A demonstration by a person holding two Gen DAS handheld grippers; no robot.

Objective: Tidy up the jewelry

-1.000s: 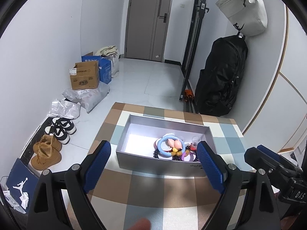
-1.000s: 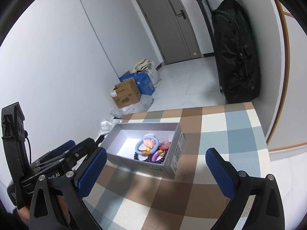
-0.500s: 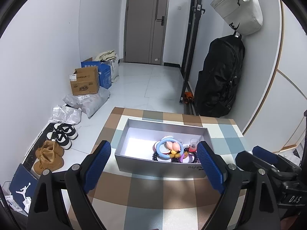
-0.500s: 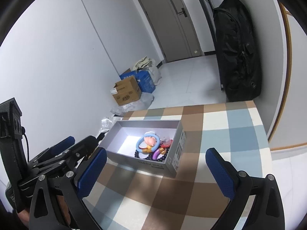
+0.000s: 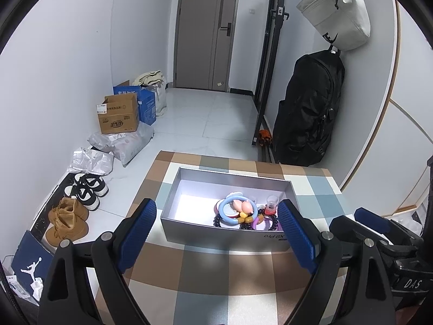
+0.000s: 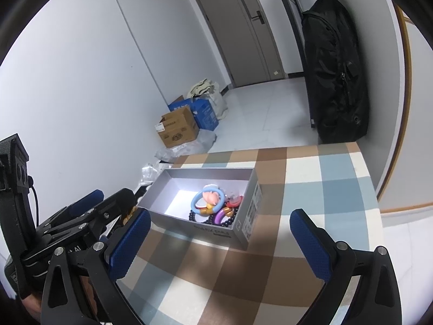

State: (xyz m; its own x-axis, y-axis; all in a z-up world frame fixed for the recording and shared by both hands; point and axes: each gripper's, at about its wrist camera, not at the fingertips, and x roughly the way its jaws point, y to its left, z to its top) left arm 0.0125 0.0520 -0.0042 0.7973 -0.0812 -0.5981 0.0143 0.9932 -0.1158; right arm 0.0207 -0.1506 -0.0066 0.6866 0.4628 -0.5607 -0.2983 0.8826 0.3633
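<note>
Checkered surface [image 5: 205,270] | left gripper [image 5: 216,235] and right gripper [image 6: 219,243] both spread wide, holding nothing, likely poised to reach in | silver box [image 5: 224,233] just ahead, jewelry [image 5: 238,211] heaped at its right end | backpack [image 5: 305,108] beyond.

Box [image 5: 224,234] is sitting on table [image 5: 205,273], toward its far-left part. Jewelry pile [image 5: 240,212] is lying inside box, at its right end; the left end is holding nothing. Left gripper [image 5: 216,230] is hovering before box's near wall, fingers wide apart. Right gripper [image 6: 219,241] is hovering right of it, likewise spread. Backpack [image 5: 308,108] is standing behind table, against the right wall.
</note>
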